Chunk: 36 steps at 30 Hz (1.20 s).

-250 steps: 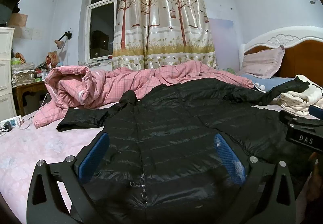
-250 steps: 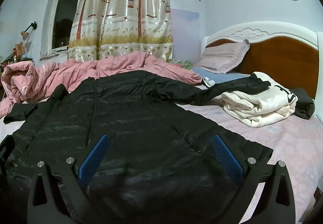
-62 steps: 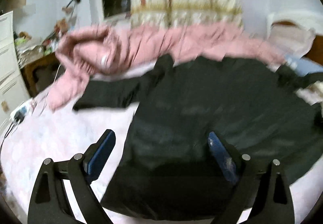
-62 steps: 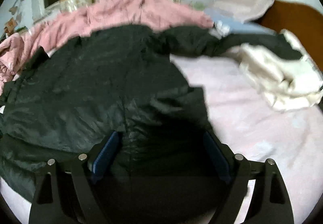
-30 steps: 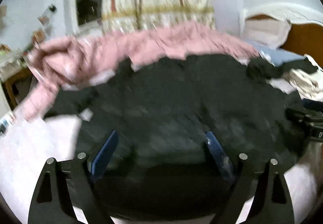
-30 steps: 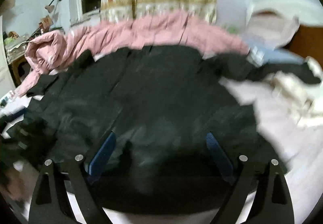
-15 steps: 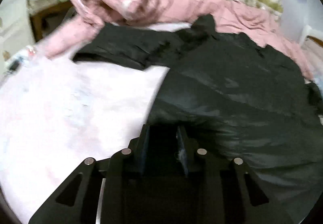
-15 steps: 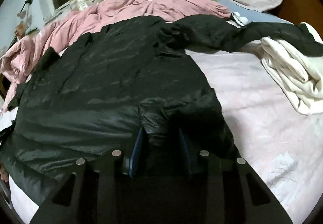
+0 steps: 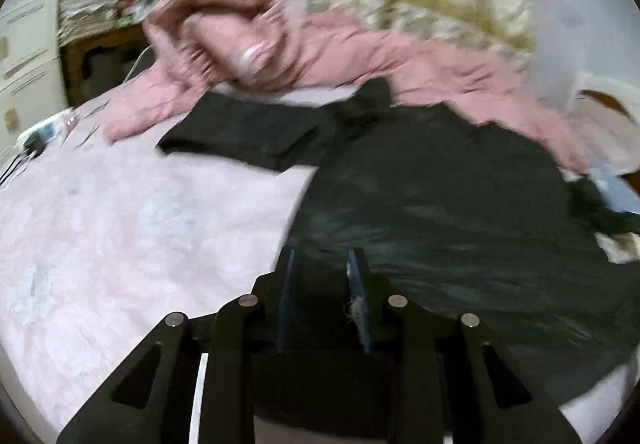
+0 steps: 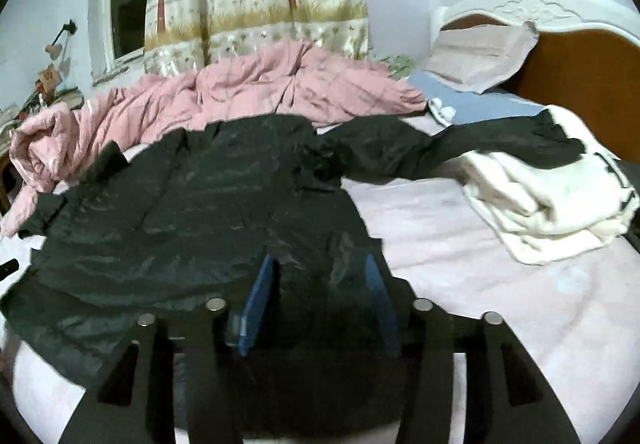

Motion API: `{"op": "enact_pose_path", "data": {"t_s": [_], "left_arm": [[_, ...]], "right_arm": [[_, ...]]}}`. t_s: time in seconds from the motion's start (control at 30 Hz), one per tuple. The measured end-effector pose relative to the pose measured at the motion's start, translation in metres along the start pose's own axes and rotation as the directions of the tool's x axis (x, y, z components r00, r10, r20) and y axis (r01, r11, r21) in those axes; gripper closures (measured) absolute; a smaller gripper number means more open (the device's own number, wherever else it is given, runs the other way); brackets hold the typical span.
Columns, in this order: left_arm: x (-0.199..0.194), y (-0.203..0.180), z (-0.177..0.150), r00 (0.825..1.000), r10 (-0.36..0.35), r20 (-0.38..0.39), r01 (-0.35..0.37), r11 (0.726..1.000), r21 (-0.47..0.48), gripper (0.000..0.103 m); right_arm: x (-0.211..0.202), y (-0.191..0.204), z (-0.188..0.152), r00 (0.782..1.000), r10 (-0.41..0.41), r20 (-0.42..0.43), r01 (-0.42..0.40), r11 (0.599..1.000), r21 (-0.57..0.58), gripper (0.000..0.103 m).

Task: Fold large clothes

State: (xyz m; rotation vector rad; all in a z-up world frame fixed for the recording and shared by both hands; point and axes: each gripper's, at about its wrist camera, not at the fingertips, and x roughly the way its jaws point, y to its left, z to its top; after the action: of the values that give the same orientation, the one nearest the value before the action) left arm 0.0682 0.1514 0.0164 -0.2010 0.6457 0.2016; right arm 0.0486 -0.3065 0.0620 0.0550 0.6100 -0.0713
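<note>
A large black puffer jacket (image 9: 460, 204) lies spread on the pink bed sheet (image 9: 120, 236), one sleeve stretched to the left. My left gripper (image 9: 319, 264) is shut on the jacket's bottom left hem corner. In the right wrist view the jacket (image 10: 208, 212) fills the middle, its other sleeve (image 10: 460, 148) reaching right toward the white clothes. My right gripper (image 10: 320, 276) is shut on the jacket's bottom right hem corner, fabric bunched between the blue pads (image 10: 258, 304).
A crumpled pink quilt (image 10: 260, 92) lies along the far side of the bed. Folded white clothes (image 10: 548, 196) sit at the right. A pillow (image 10: 480, 56) leans on the wooden headboard (image 10: 580, 84). A power strip (image 9: 40, 132) lies at the bed's left edge.
Both grippers went from wide open over the hem to shut on its corners. Since half a second ago both views have tilted up and the hem has lifted a little.
</note>
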Motion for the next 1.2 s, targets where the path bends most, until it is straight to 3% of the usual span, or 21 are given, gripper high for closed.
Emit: {"op": "enact_pose_path", "data": {"t_s": [0.07, 0.1, 0.2, 0.23, 0.27, 0.33, 0.4, 0.47, 0.57, 0.7, 0.83, 0.9, 0.93, 1.0, 1.1, 1.2], "left_arm": [[-0.012, -0.011, -0.001, 0.999, -0.003, 0.045, 0.001, 0.998, 0.057, 0.065], [-0.013, -0.015, 0.000, 0.998, -0.012, 0.054, 0.008, 0.997, 0.075, 0.064], [0.003, -0.020, -0.001, 1.000, 0.011, 0.003, -0.011, 0.994, 0.106, 0.058], [0.013, -0.019, -0.001, 0.999, 0.033, -0.021, -0.031, 0.994, 0.108, 0.051], [0.025, -0.018, -0.003, 0.995, 0.086, -0.050, -0.080, 0.991, 0.112, 0.043], [0.049, -0.009, -0.008, 0.968, 0.228, -0.106, -0.218, 0.971, 0.096, 0.033], [0.062, 0.009, -0.011, 0.956, 0.234, -0.176, -0.236, 0.972, 0.010, 0.032], [0.062, 0.017, -0.010, 0.953, 0.247, -0.175, -0.255, 0.967, -0.023, 0.032], [0.063, 0.015, -0.012, 0.944, 0.291, -0.157, -0.295, 0.956, 0.003, 0.032], [0.065, 0.017, -0.015, 0.942, 0.299, -0.152, -0.302, 0.953, 0.004, 0.032], [0.063, 0.019, -0.014, 0.942, 0.298, -0.151, -0.301, 0.954, 0.004, 0.033], [0.051, 0.019, -0.013, 0.958, 0.250, -0.143, -0.256, 0.966, -0.025, 0.047], [0.040, 0.020, -0.013, 0.971, 0.202, -0.130, -0.210, 0.976, -0.050, 0.054], [0.012, 0.013, -0.007, 0.993, 0.114, -0.027, -0.116, 0.992, -0.055, 0.054], [-0.024, -0.008, -0.003, 0.978, 0.131, 0.165, -0.140, 0.989, 0.039, 0.049], [-0.037, -0.021, -0.004, 0.976, 0.038, 0.214, -0.056, 0.995, 0.077, 0.046]], "right_arm": [[-0.021, -0.010, 0.000, 0.998, 0.018, 0.060, -0.020, 0.999, 0.035, 0.022], [-0.025, -0.015, -0.001, 0.997, 0.007, 0.077, -0.011, 0.999, 0.048, 0.018], [-0.013, -0.039, -0.001, 0.999, -0.029, 0.032, 0.024, 0.992, 0.126, 0.018], [-0.005, -0.048, -0.002, 1.000, -0.016, 0.005, 0.015, 0.985, 0.171, 0.018], [0.002, -0.056, -0.004, 1.000, -0.001, -0.019, 0.005, 0.980, 0.201, 0.018], [0.023, -0.063, -0.006, 0.996, 0.002, -0.087, 0.016, 0.980, 0.198, 0.020], [0.043, -0.058, -0.010, 0.986, 0.022, -0.163, 0.003, 0.989, 0.148, 0.025], [0.059, -0.050, -0.016, 0.974, 0.041, -0.223, -0.017, 0.994, 0.110, 0.028], [0.083, -0.046, -0.025, 0.952, -0.043, -0.304, 0.065, 0.996, 0.064, 0.037], [0.086, -0.052, -0.024, 0.950, -0.102, -0.295, 0.135, 0.987, 0.092, 0.038], [0.083, -0.054, -0.024, 0.952, -0.109, -0.285, 0.142, 0.985, 0.098, 0.039], [0.073, -0.056, -0.019, 0.964, -0.086, -0.252, 0.121, 0.985, 0.127, 0.042], [0.065, -0.057, -0.016, 0.971, -0.076, -0.227, 0.109, 0.985, 0.137, 0.043], [0.043, -0.058, -0.007, 0.989, -0.042, -0.145, 0.062, 0.988, 0.140, 0.043], [0.005, -0.053, -0.002, 0.999, -0.032, -0.005, 0.033, 0.990, 0.136, 0.043], [-0.008, -0.044, 0.003, 0.998, 0.045, 0.040, -0.050, 0.991, 0.127, 0.043]]}}
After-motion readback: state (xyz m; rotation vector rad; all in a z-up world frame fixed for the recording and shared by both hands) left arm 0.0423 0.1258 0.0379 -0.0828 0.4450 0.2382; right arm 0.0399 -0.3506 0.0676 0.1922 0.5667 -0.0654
